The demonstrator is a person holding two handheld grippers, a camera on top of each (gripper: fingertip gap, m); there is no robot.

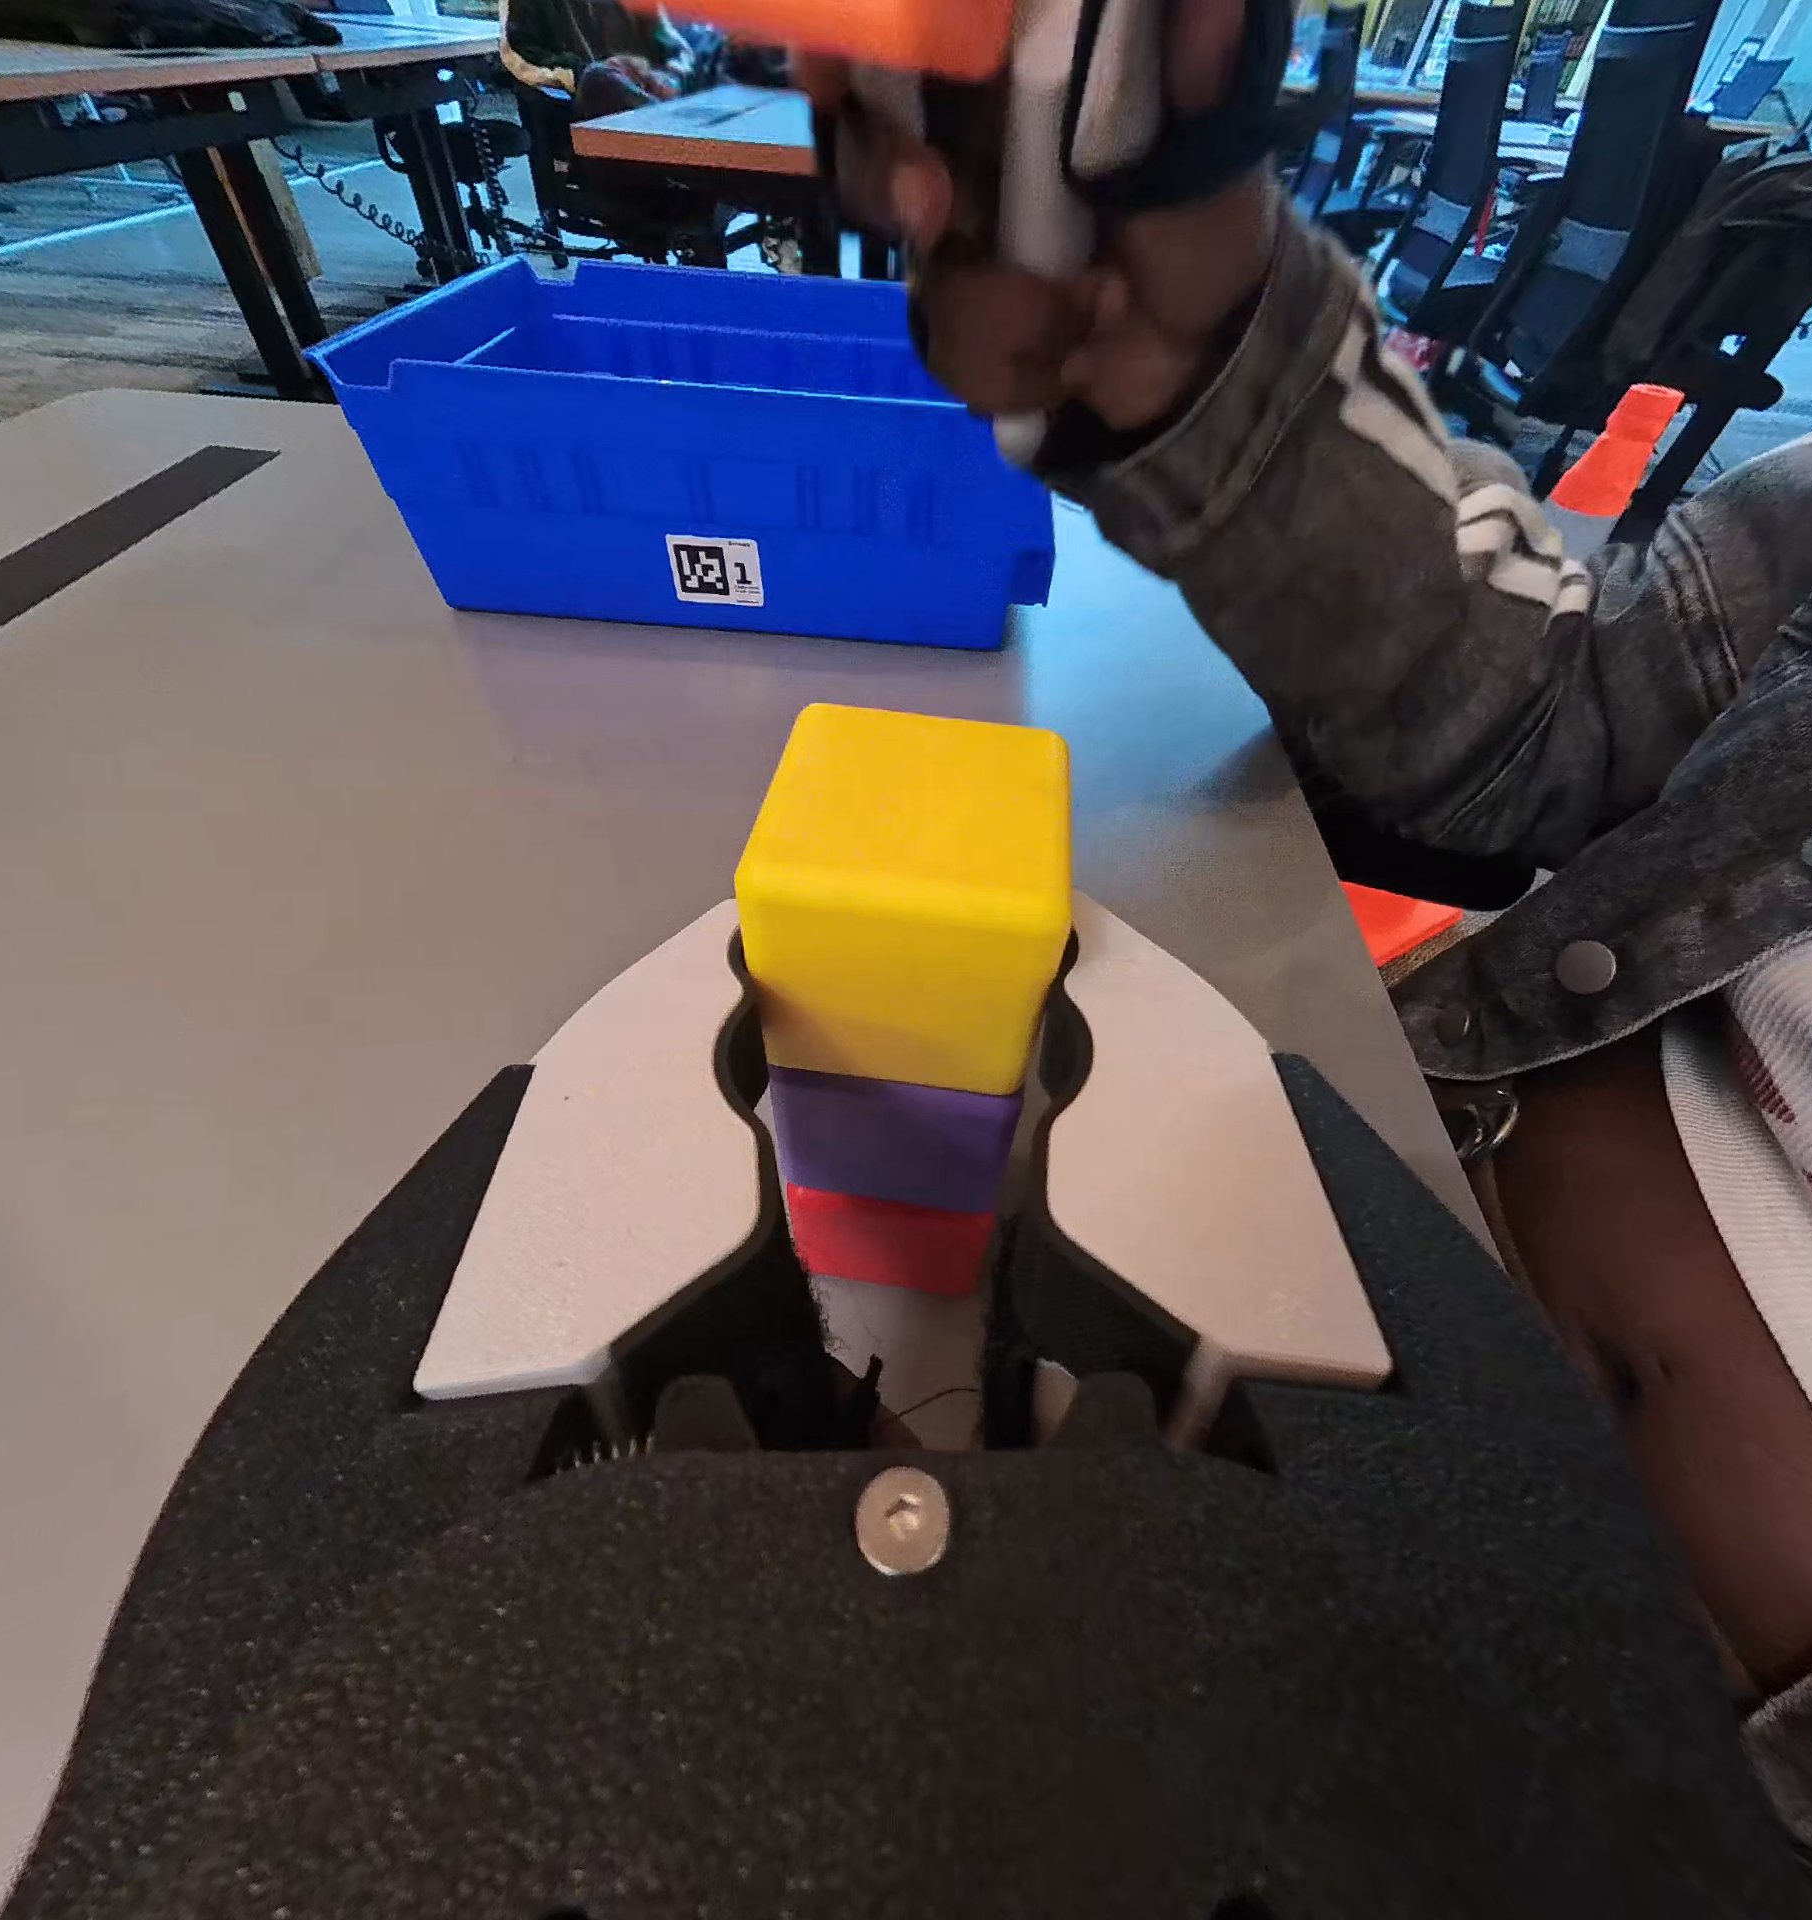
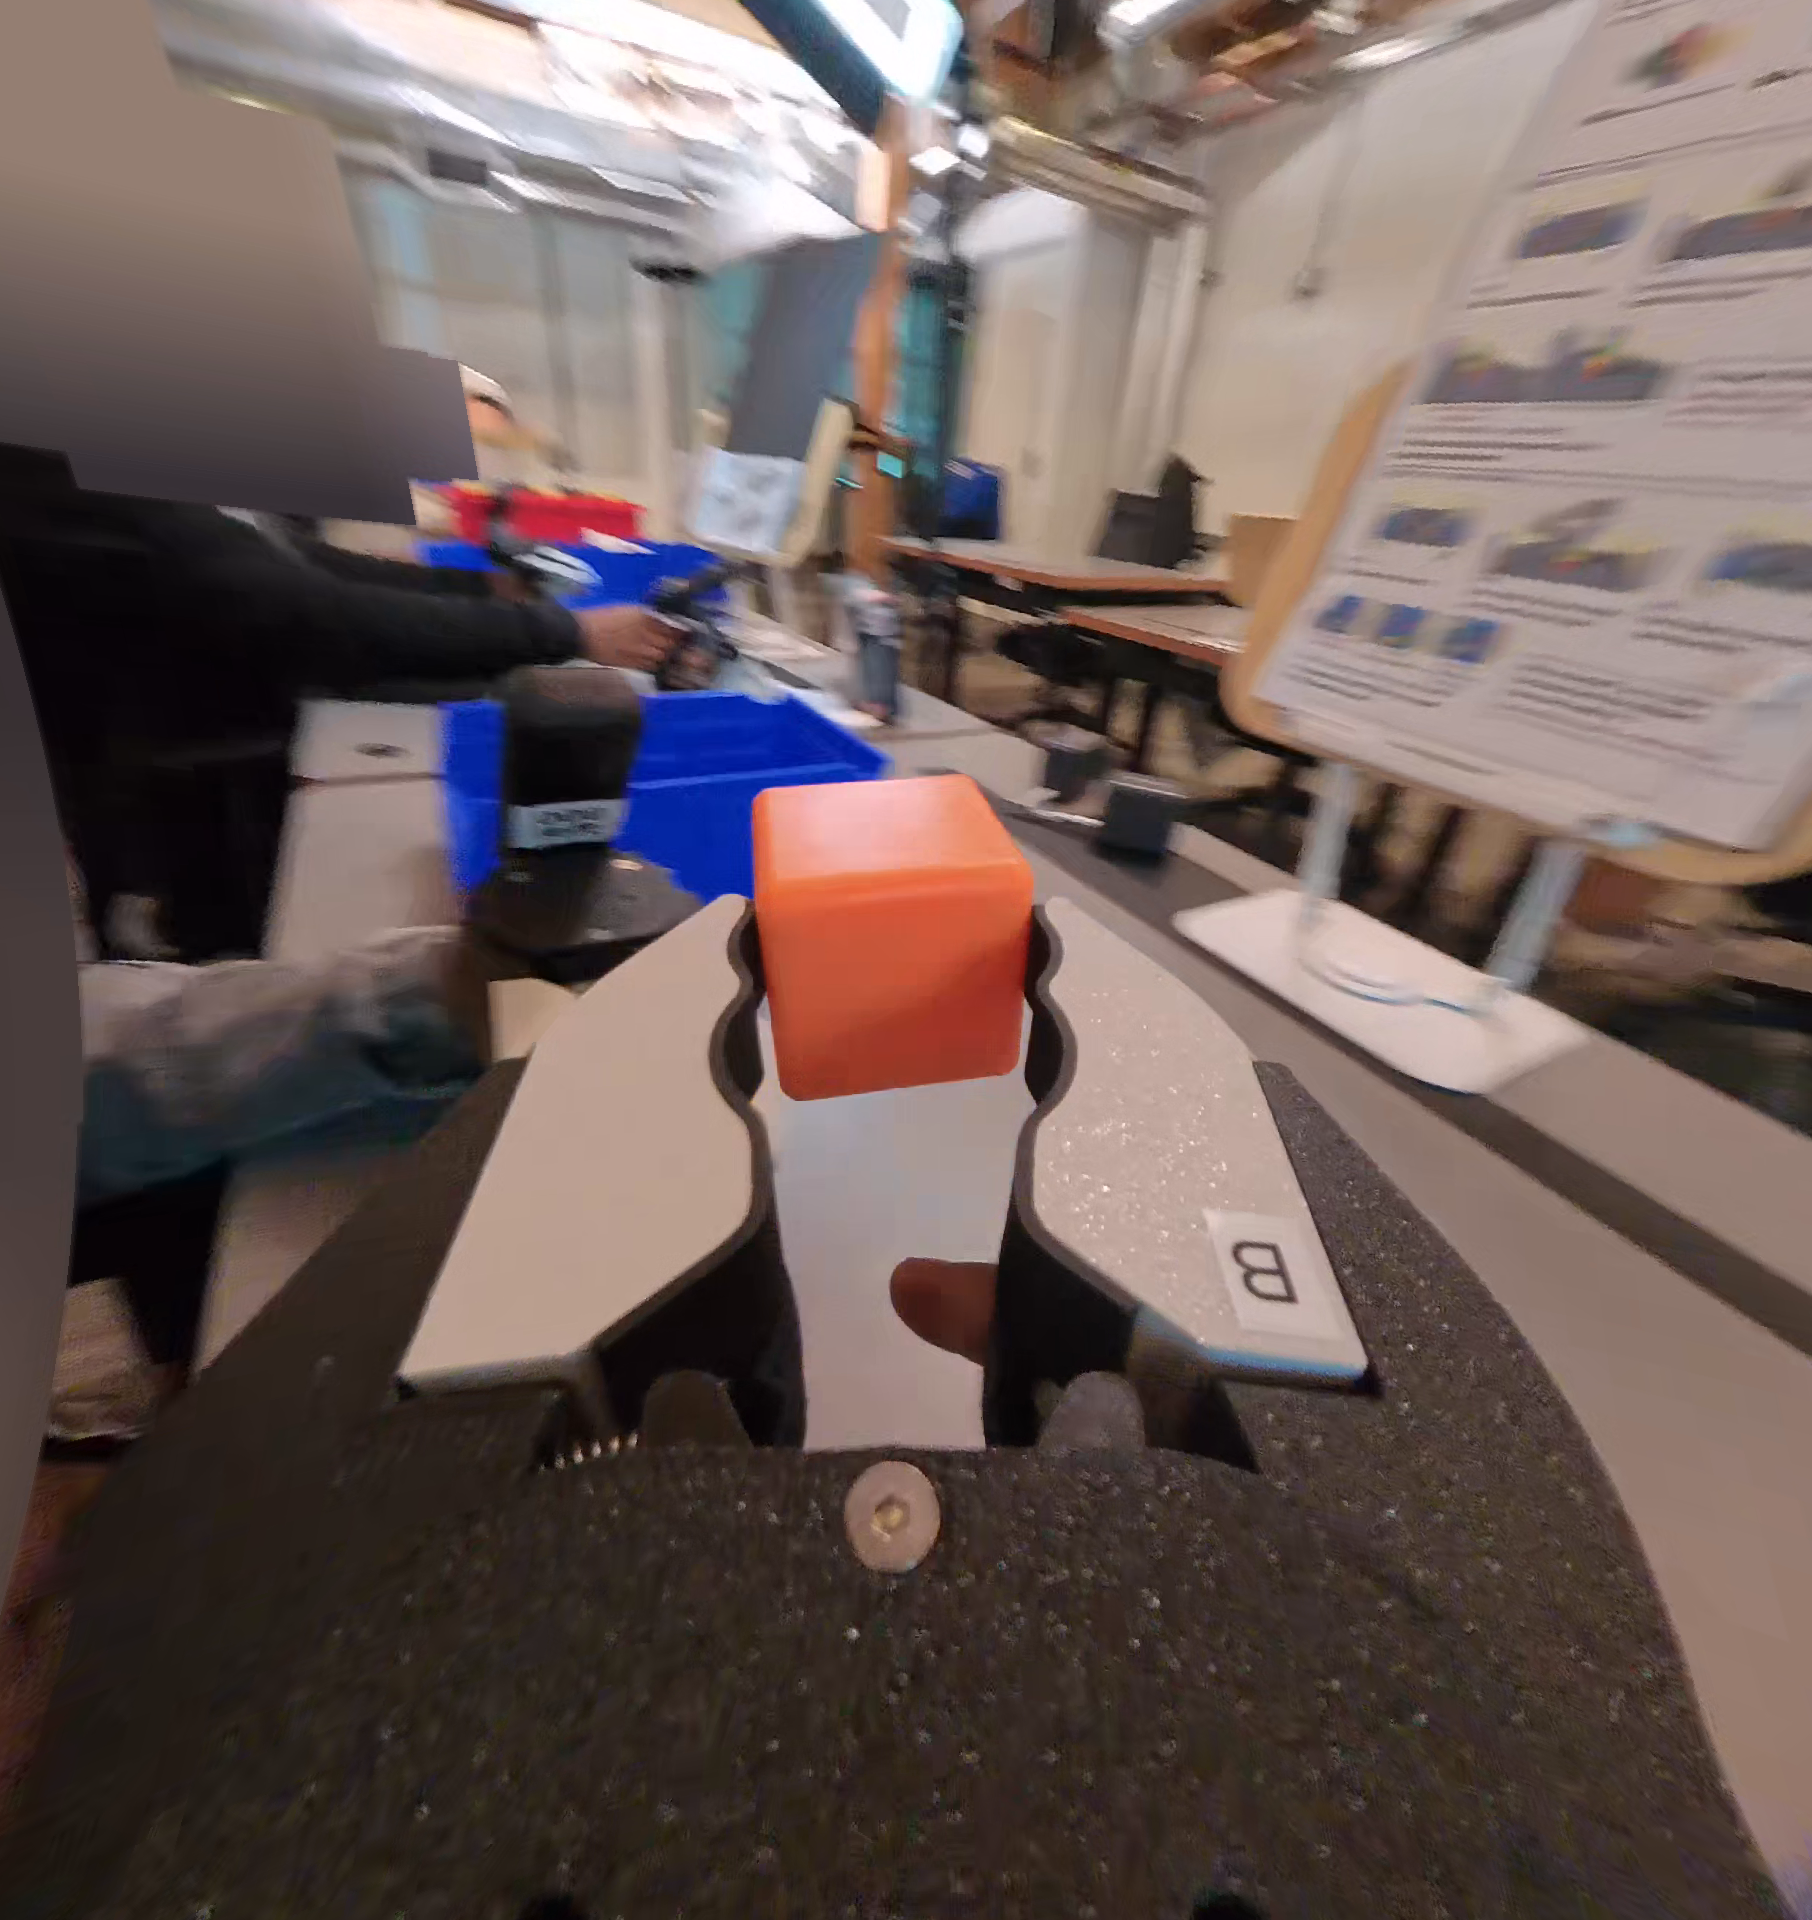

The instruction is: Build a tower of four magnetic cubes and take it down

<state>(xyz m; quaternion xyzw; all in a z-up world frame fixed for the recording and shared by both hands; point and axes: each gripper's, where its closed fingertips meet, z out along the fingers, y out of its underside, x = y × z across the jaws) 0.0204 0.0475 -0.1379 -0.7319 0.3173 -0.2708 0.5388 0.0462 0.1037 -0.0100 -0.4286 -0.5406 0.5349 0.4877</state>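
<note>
- Left tool (image 1: 904, 997): both pads pressed on the sides of the yellow cube (image 1: 907, 894), clamped.
- The yellow cube tops a stack over a purple cube (image 1: 894, 1143) and a red cube (image 1: 889, 1238), standing on the grey bench (image 1: 258, 831).
- Right tool (image 2: 889, 987): clamped on an orange cube (image 2: 886, 935), held clear of the bench; in the left view it shows blurred at the top edge, above the stack.
- Blue bin (image 1: 673, 488) sits on the bench beyond the stack, well apart.
</note>
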